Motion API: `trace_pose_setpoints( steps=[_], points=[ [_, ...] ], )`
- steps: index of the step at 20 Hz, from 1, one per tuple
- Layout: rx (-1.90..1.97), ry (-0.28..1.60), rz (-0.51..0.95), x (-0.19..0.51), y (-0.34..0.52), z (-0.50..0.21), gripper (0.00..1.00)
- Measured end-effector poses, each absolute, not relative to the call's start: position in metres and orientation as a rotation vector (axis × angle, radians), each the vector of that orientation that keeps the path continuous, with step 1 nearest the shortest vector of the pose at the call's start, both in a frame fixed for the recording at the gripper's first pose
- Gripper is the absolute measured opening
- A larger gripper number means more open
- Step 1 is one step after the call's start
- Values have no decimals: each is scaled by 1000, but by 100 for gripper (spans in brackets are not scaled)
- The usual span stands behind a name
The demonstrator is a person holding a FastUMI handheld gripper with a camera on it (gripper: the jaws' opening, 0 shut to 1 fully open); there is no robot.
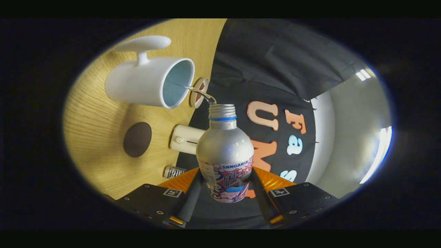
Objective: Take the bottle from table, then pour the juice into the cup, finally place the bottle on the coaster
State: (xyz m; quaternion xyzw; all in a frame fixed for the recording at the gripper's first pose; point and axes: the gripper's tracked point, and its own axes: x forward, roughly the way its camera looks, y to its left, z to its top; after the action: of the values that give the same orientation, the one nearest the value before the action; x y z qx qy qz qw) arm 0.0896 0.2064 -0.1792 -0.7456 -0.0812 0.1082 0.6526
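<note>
The silver juice bottle (224, 151) is clamped between both fingers of the gripper (225, 193) and tipped, uncapped, toward the white cup (144, 81) on the wooden desk (96, 117). A thin stream (201, 94) runs from its mouth into the cup. A dark round coaster (137, 139) lies near the cup.

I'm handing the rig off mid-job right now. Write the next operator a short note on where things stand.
Gripper: shut on the bottle, both fingers pressing its lower body; cap off.
Bottle is tipped toward the white cup, and a thin stream runs from its mouth into the cup's opening.
Dark round coaster lies bare on the wooden table, beside the cup.
Done: bottle picked up, pour under way.
Left: finish pouring, bring the bottle upright, set it on the coaster, let go.
</note>
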Motion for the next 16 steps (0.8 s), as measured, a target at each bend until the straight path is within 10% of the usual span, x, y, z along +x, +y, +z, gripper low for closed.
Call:
trace_pose_setpoints(
  steps=[16],
  points=[
    [-1754, -212, 259, 90, 209, -173, 77]
  ],
)
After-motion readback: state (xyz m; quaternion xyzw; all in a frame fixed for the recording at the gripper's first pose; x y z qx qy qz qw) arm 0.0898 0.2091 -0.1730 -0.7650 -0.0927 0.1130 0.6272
